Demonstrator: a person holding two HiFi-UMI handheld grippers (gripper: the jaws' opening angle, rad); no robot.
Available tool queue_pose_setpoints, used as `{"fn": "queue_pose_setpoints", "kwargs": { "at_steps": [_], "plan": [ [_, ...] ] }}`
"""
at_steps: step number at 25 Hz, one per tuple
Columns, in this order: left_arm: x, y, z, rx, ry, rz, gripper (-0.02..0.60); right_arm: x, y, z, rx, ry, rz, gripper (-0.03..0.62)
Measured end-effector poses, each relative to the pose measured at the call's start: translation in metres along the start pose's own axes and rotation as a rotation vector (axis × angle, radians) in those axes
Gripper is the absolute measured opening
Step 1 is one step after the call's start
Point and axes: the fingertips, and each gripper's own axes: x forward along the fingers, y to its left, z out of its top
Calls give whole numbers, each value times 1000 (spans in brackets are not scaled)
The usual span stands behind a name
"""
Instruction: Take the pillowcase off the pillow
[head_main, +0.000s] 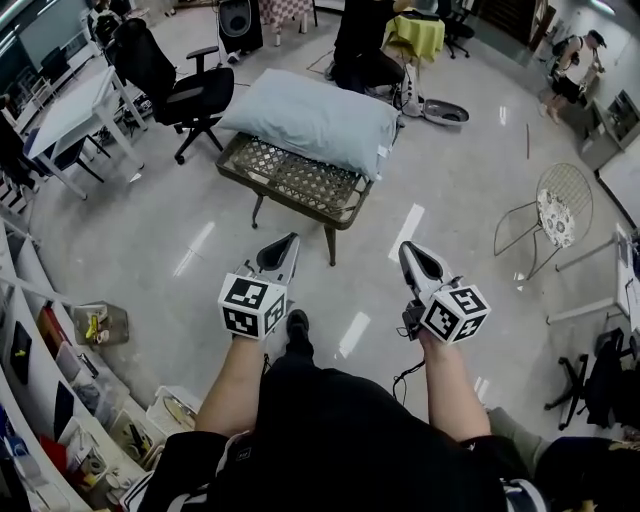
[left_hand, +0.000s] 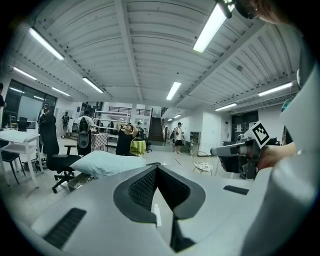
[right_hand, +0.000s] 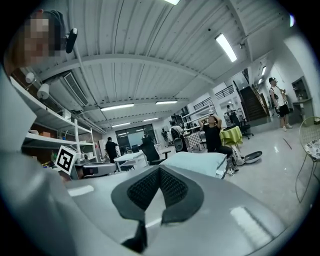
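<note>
**Pillow job not yet begun.** The pale blue pillowcase (head_main: 300, 112) fully covers the pillow (head_main: 335, 135), which lies flat across a low lattice-top desk (head_main: 285, 185) in the middle of a workshop floor. The person stands well apart from it, with 2 tools held out in front.

The left tool (head_main: 290, 242) is clenched on nothing. Its jaws meet in a closed V, with only the floor and the far pillow beyond them. The right tool (head_main: 407, 250) is likewise clenched and empty. Neither touches cloth.

By this reading, all of the work is left:
- close the gap to the desk;
- find the open end of the case (perhaps the right-hand end, where a small white tag shows, though the opening itself cannot be made out);
- pinch the case with 1 tool and steady the pillow with the other;
- draw the 2 apart.

The containers sit off to the person's left, along the shelving (head_main: 40, 380). 1 clear box (head_main: 100, 322) on the floor holds something yellow, and nothing else in it can be read. A white tub (head_main: 175, 408) nearer the person's feet holds a round pale item too small to name. The shelf compartments carry dark and red flat items, also too small to name.
</note>
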Motion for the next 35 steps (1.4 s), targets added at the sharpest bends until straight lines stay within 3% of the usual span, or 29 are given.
{"fn": "queue_pose_setpoints", "kwargs": {
  "at_steps": [12,17,27,35],
  "plan": [
    [109,101,-13,-40,101,-133,1,153,-52,-12,49,129,-117,9],
    [145,149,-10,-73,118,-125,1,197,-60,-16,61,155,-132,9],
    [230,169,-21,-75,195,-150,0,238,-134,-25,134,173,-192,9],
    [334,173,-18,-21,282,-134,1,276,-236,-33,206,203,-206,9]
  ]
}}
